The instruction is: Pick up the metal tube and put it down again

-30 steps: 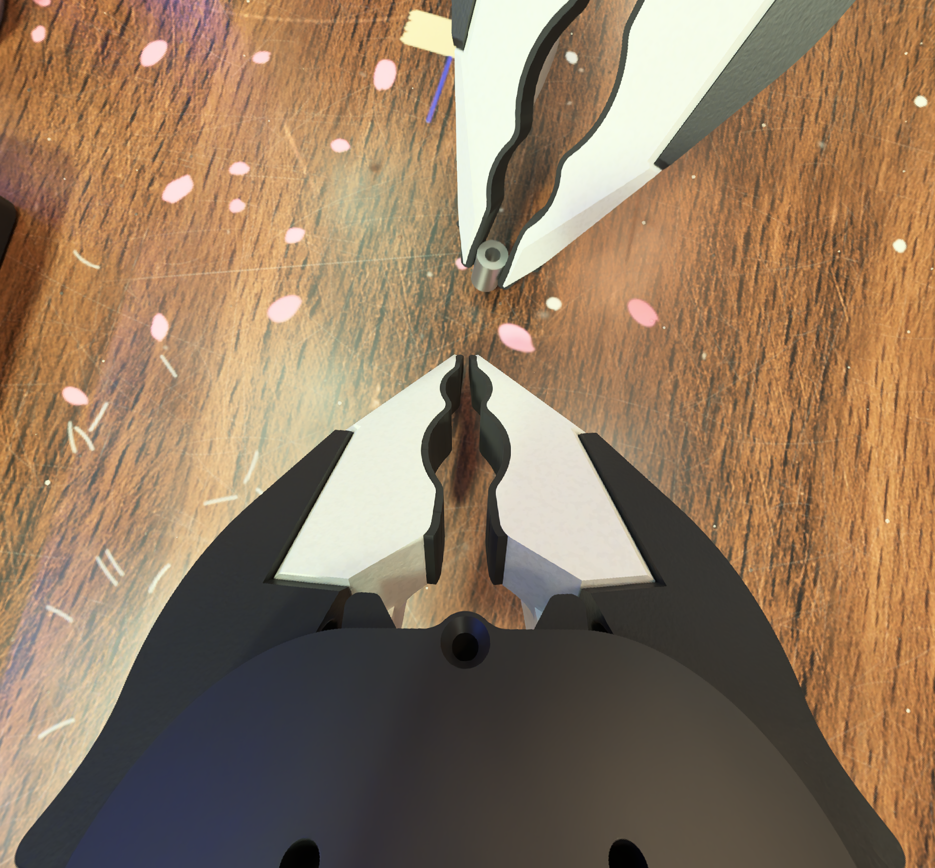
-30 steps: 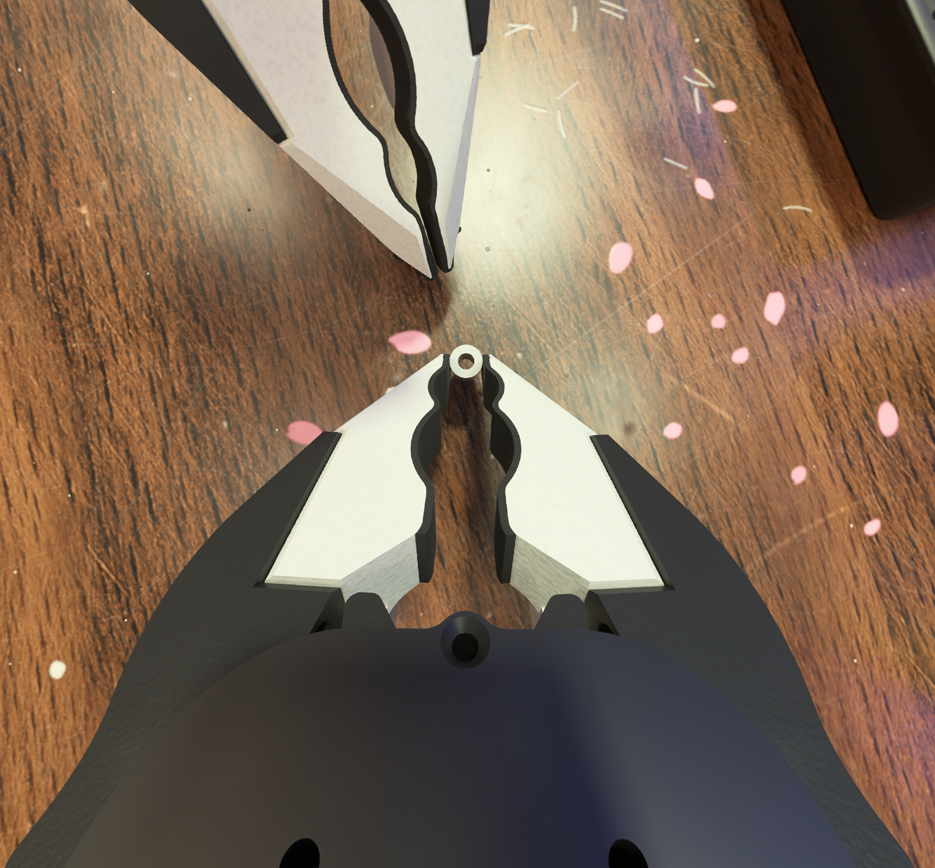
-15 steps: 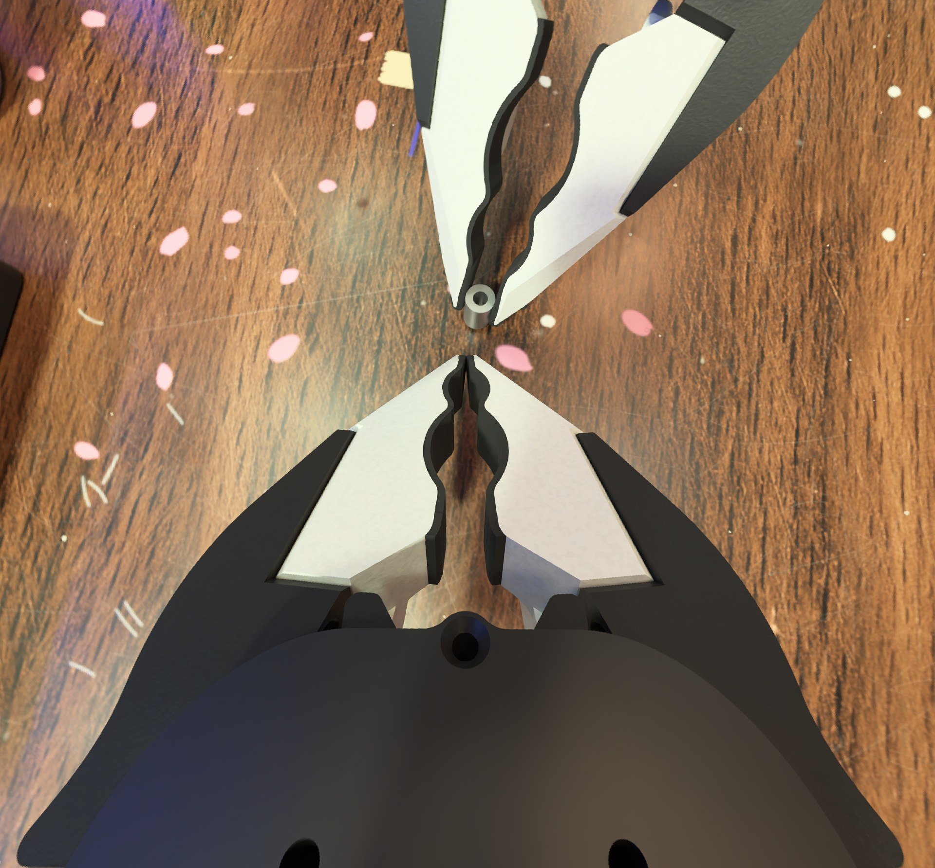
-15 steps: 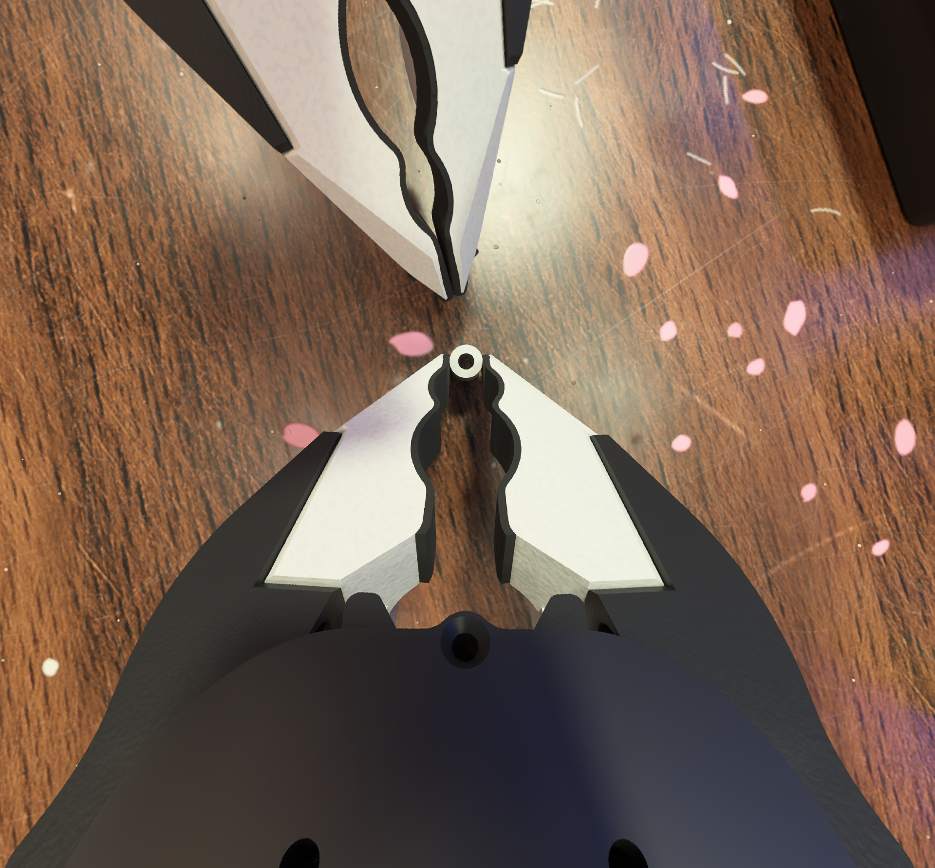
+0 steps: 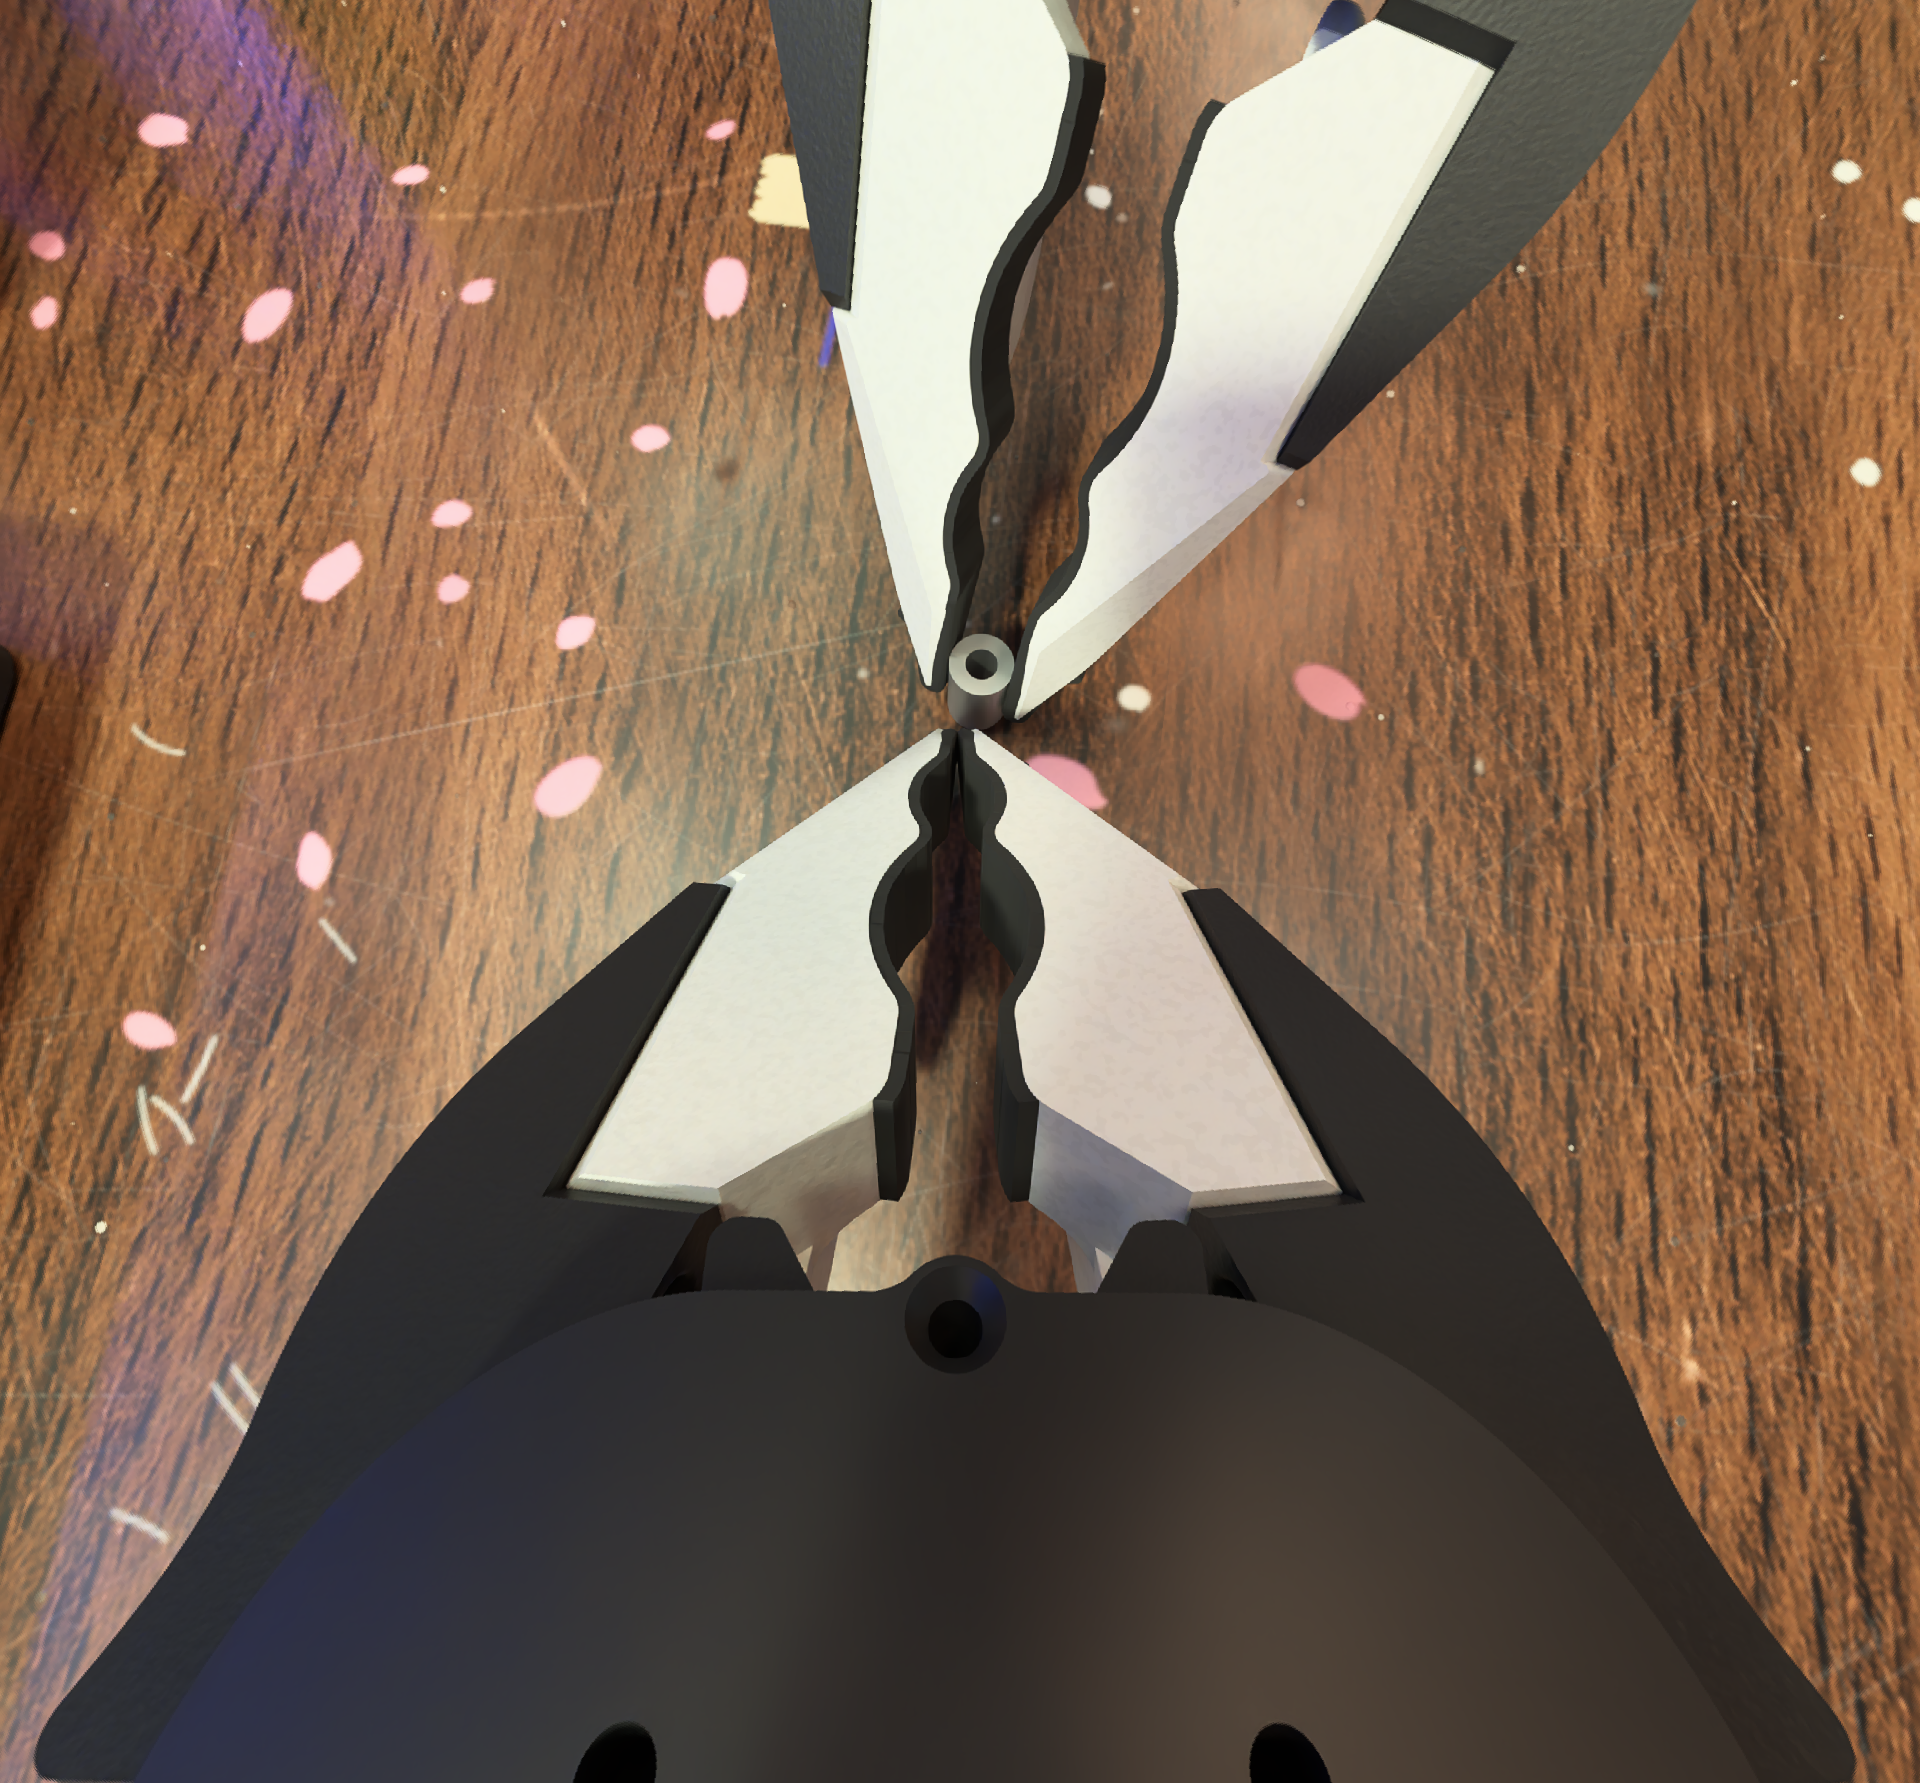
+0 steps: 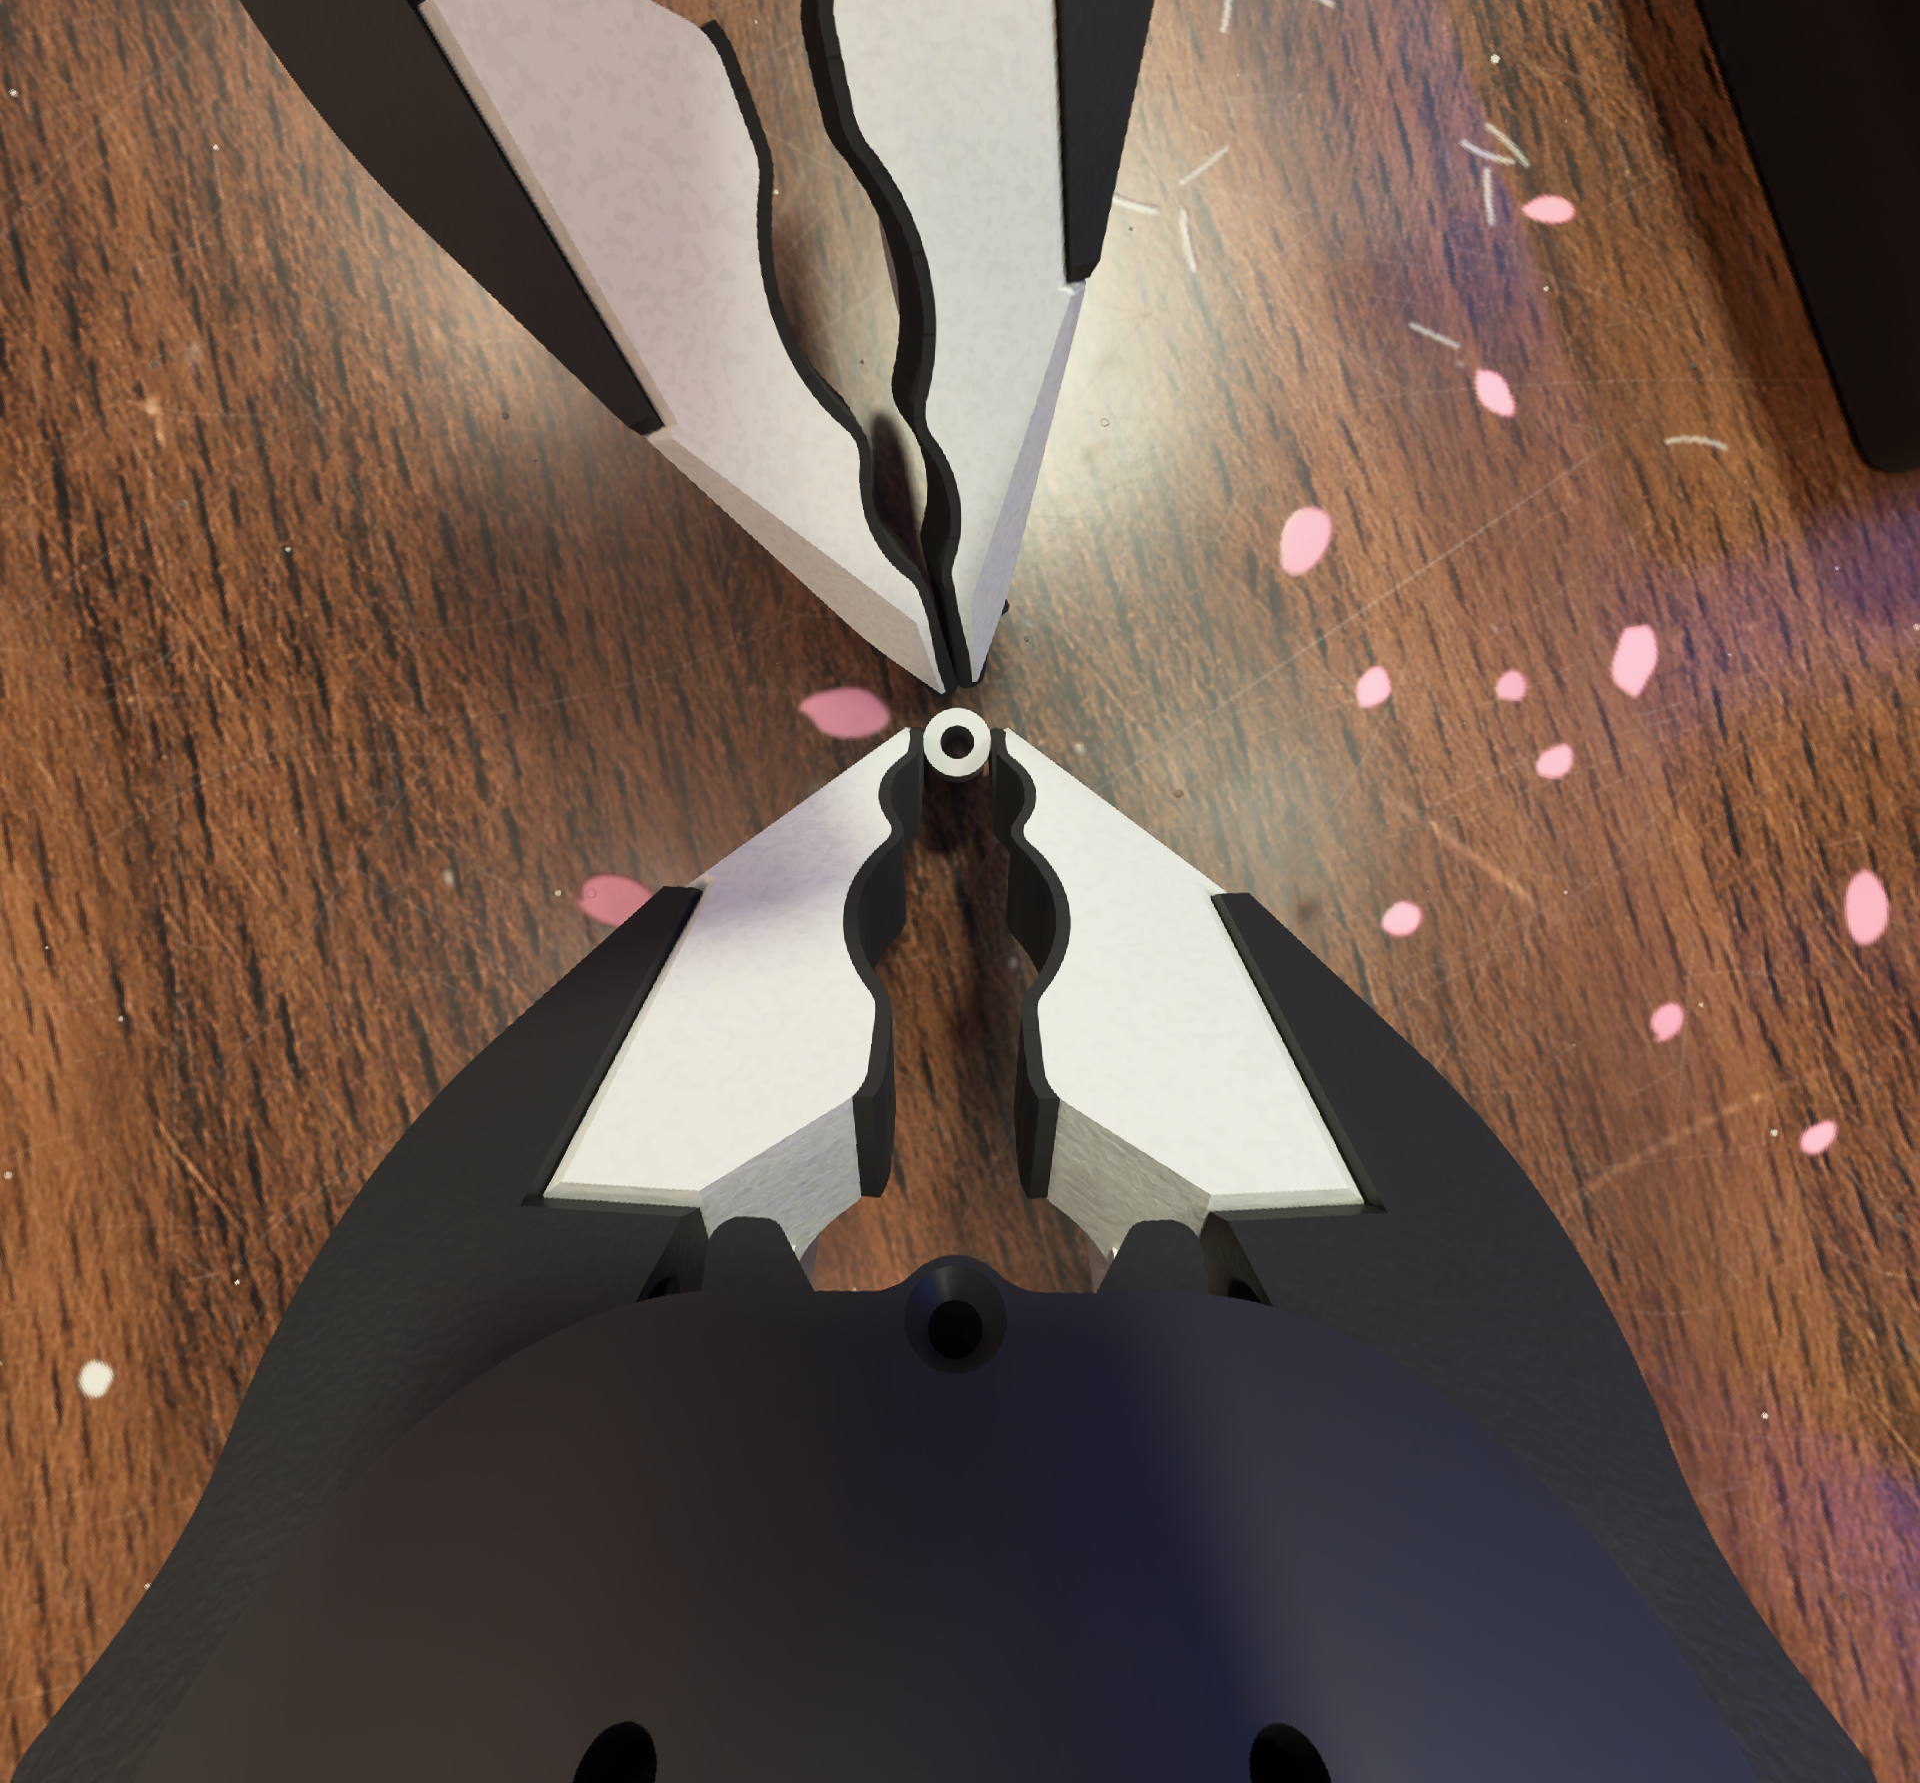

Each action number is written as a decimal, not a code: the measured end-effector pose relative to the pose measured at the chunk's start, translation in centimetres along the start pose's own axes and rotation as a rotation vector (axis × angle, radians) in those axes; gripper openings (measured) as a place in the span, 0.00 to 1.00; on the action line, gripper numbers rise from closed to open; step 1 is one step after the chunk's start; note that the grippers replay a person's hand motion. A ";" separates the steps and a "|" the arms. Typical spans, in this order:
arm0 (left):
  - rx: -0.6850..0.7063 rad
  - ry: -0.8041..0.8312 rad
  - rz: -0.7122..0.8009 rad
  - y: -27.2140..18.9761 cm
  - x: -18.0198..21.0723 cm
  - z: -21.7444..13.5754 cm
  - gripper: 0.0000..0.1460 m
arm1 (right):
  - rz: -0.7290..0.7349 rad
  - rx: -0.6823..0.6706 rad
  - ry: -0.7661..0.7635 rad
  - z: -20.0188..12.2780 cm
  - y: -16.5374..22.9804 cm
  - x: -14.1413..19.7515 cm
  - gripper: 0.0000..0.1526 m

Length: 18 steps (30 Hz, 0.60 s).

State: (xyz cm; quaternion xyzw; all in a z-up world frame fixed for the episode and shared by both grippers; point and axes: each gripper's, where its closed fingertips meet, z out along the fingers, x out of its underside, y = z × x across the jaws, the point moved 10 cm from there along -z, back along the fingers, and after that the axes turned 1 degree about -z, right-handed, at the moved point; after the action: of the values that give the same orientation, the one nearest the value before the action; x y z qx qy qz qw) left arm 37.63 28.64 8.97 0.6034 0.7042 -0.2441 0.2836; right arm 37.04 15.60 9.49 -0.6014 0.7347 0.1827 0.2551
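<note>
Tube (image 6: 957,744) stands upright at frame centre, pinched between the right gripper's (image 6: 958,752) fingertips. Left gripper (image 5: 958,739), fingers closed and empty, sits just beside it, tip to tip.

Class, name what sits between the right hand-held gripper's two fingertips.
The metal tube, end-on between the right hand-held gripper's tips; clearest in the right wrist view.

Dark, scratched wooden table (image 5: 1558,902) — strewn with pink petals (image 5: 566,786), small white specks (image 5: 1865,472) and thin pale slivers (image 5: 166,1115). Black box (image 6: 1808,123) lying toward one edge — which edge, impossible to tell.
</note>
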 end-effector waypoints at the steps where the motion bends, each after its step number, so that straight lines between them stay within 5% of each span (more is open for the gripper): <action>1: 0.001 0.010 -0.002 0.0 0.0 0.0 0.00 | -0.004 0.001 0.004 0.0 0.0 -0.1 0.08; 18: -0.003 0.069 -0.034 0.1 -0.1 0.0 0.00 | 0.015 -0.013 -0.017 0.1 -0.1 0.2 0.08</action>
State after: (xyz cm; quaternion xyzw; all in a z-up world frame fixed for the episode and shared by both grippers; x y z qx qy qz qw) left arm 37.76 28.61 9.03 0.5990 0.7240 -0.2268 0.2560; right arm 37.14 15.48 9.29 -0.5958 0.7359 0.1945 0.2562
